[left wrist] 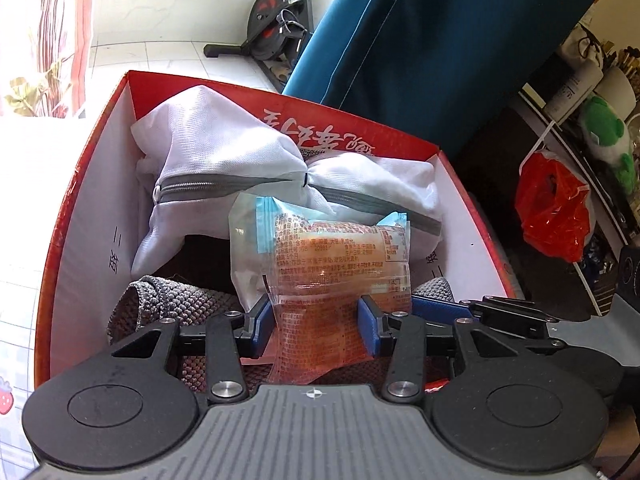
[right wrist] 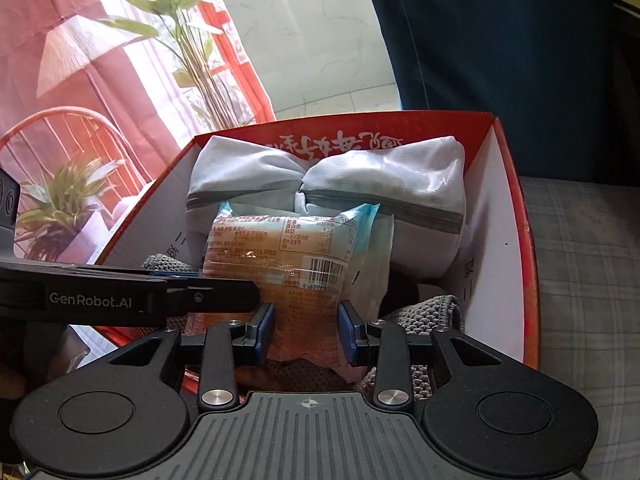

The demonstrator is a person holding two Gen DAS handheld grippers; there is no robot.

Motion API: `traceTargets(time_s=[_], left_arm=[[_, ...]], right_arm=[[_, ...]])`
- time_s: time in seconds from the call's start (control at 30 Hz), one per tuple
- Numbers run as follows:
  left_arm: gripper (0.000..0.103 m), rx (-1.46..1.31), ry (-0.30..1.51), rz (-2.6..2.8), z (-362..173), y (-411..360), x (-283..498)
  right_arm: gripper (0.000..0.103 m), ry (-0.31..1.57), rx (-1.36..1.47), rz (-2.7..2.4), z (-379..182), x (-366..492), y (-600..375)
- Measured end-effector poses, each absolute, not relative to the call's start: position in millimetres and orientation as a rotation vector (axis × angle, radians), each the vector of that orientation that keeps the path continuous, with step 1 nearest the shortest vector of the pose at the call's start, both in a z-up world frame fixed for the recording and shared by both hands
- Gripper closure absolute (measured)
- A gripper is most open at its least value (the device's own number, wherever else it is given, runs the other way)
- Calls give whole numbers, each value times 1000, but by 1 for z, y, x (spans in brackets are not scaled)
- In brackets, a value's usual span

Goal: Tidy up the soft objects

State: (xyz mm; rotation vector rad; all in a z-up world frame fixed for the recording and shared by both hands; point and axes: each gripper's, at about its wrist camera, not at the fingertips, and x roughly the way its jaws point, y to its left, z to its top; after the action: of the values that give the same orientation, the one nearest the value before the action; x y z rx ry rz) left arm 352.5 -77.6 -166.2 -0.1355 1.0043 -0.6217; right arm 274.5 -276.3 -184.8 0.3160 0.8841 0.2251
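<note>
Left wrist view shows your left gripper (left wrist: 316,320) clamped on a packaged bread (left wrist: 320,264), its blue pads (left wrist: 366,314) pinching the orange lower part of the clear wrapper so the pack stands up over the red cardboard box (left wrist: 80,184). Inside that box a white mesh zip bag (left wrist: 224,148) lies against the far wall, and a grey knitted cloth (left wrist: 160,300) sits on the floor of the box nearer you. Only this view gives you the room to the right: a blue cushion (left wrist: 440,40) behind the box, an exercise bike (left wrist: 276,28) on the tiled floor, a red plastic bag (left wrist: 556,204) hanging from a shelf and a green plush toy (left wrist: 608,132) above it. Right wrist view shows your right gripper (right wrist: 306,320) likewise squeezing a packaged bread (right wrist: 280,256), barcode side up, held above the same red cardboard box (right wrist: 524,216), with the white mesh zip bag (right wrist: 360,176) behind it and the grey knitted cloth (right wrist: 424,312) below. Here alone you see the left gripper's black finger (right wrist: 132,298) reaching in from the left edge beside that pack, a pink curtain (right wrist: 100,60) with potted plants (right wrist: 64,204) by the window, and a grey plaid surface (right wrist: 580,280) under the box's right side. Whether both grippers hold one pack or two, you cannot tell.
</note>
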Motion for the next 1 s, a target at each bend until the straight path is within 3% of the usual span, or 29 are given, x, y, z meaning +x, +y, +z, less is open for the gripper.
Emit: traceTargets(time_s=[0.27,0.33,0.4,0.47,0.6,0.77,0.8,1.0], left_arm=[[50,-82,975,-607,-163,-82,346],[34,-57,929,-627,-153,-79,333],[12,-31,869,-623,-143,-75,320],[6,17,803,-597,-131,-71,304],[0,93,732,-532,-110,-65,279],[0,123,625,-517,-86,-51,243],[0,124,612,-508,-82,-49,238],[0,110,526,-432,-55,-34,202]], right_arm=[[68,880,263,211,-182,269,-268],[67,869,233,206,-176,262,-266],[67,846,214,206,-168,252,-267],[61,825,198,200,-160,242,-267],[31,769,171,174,-138,220,-270],[11,680,141,159,-106,189,-274],[2,656,139,154,-99,181,-276],[0,555,125,60,-62,138,-276]])
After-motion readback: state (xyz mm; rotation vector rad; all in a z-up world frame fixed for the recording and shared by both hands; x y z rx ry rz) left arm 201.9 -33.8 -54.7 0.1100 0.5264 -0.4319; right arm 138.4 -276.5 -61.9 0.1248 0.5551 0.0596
